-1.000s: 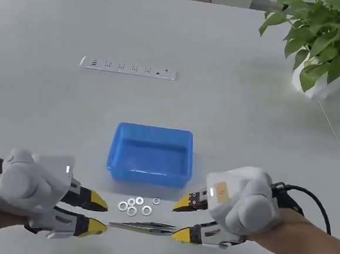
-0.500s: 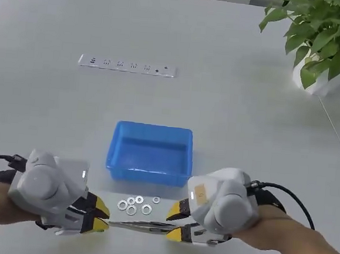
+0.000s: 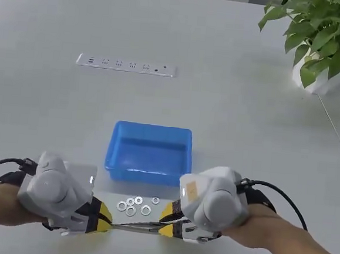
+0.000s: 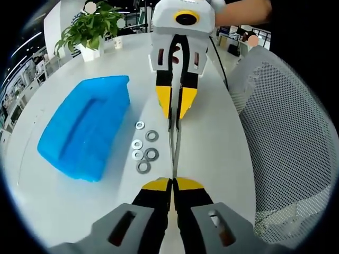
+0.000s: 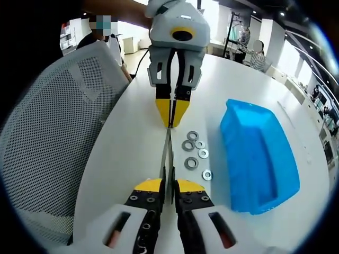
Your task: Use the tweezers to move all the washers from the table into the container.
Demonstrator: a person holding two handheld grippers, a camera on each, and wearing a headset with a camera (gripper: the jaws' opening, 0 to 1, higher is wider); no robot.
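Holds the tweezers (image 3: 136,225) flat on the table (image 3: 236,103) by both ends. Pinches one end in the left gripper (image 3: 102,219), jaws pressed together on the metal, and clamps the other end in the right gripper (image 3: 167,221) in the same way. Leaves five washers (image 3: 135,205) loose on the table, just beside the tweezers, between them and the blue container (image 3: 151,127), with nothing seen inside it.

Probably risks bending or twisting the thin legs by pulling unequally with two firm grips. May also lose the tweezers on letting go with one side, gripped only at the very end. Could sweep the washers away with a low jaw, being so near.

Works on a smooth, pale grey top, likely slippery for flat washers and hard for getting a tip under them. Shares the table with a white power strip (image 3: 126,65) and a potted plant (image 3: 319,33), both well apart from the work. Has a mesh chair (image 4: 286,132) close behind, in a bright open office.
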